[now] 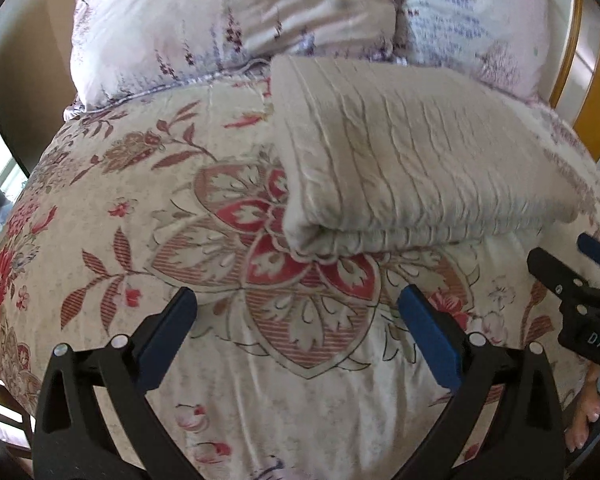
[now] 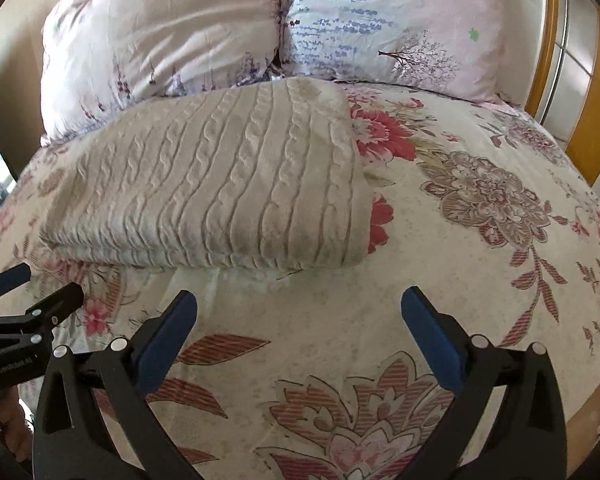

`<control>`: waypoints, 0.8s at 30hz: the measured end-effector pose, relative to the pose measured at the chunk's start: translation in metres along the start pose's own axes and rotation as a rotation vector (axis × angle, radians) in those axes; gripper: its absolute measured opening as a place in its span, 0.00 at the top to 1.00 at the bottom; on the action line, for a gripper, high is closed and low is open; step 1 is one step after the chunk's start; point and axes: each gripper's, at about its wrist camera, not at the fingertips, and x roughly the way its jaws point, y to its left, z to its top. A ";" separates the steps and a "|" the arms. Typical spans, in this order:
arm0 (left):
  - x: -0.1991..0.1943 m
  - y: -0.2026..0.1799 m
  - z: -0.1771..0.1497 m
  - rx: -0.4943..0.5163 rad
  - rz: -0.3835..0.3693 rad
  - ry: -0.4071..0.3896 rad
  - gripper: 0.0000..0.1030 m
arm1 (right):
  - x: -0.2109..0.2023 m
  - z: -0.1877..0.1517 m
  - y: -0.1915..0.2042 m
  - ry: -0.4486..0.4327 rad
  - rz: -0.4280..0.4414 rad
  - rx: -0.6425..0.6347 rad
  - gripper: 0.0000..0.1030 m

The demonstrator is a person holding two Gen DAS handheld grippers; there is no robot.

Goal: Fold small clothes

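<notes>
Left gripper empty, fingers apart, hovering over the bed just short of the sweater. Sweater folded into a thick, tidy rectangle below the pillows. Right gripper likewise spread and empty. Folding looks finished; at most a final tidy or setting aside left.

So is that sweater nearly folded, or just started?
It looks done: the sweater lies as a neat stacked rectangle on the bedspread. Nothing is in hand; the left gripper and right gripper are both open, short of it. No other clothes show.
</notes>
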 end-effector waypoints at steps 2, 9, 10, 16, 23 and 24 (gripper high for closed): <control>0.000 0.000 0.000 -0.008 -0.007 0.000 0.02 | 0.006 -0.003 -0.001 0.028 -0.001 0.006 0.01; 0.001 0.000 -0.001 -0.018 -0.011 -0.013 0.02 | 0.005 -0.003 -0.001 0.017 -0.004 0.000 0.01; 0.000 0.000 -0.001 -0.018 -0.012 -0.015 0.02 | 0.005 -0.003 -0.001 0.017 -0.004 0.000 0.01; 0.000 0.000 -0.001 -0.021 -0.013 -0.017 0.02 | 0.005 -0.004 -0.001 0.017 -0.004 -0.001 0.01; 0.000 -0.001 -0.001 -0.021 -0.012 -0.016 0.02 | 0.005 -0.004 0.000 0.017 -0.005 0.001 0.01; 0.000 -0.001 -0.001 -0.021 -0.012 -0.016 0.02 | 0.005 -0.004 0.000 0.016 -0.005 0.001 0.01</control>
